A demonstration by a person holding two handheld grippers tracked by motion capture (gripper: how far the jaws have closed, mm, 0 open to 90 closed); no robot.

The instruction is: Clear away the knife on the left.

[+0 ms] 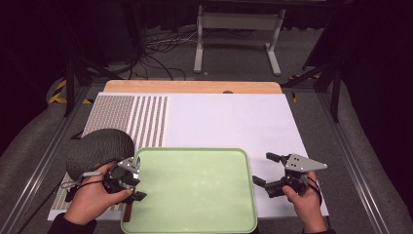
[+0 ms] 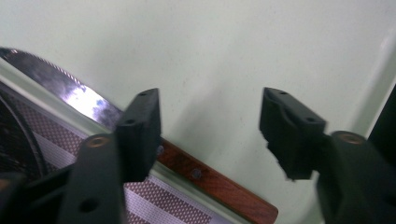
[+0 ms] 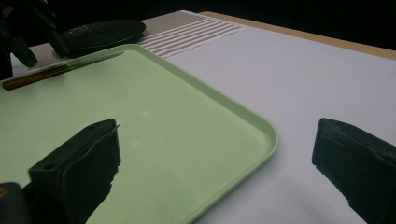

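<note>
The knife (image 2: pixel 140 135) lies along the green tray's (image 1: pixel 195 195) left rim, wooden handle toward the person, directly beneath the open left claw (image 1: pixel 134 187); the open right claw (image 1: pixel 270 170) hovers well apart.

Lab; floor cables (image 1: pixel 160 46), metal rails (image 1: pixel 39 168)

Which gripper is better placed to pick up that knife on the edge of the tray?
Left. The left gripper hangs open right over the knife on the green tray's left rim, while the right gripper sits open past the tray's opposite side.
</note>
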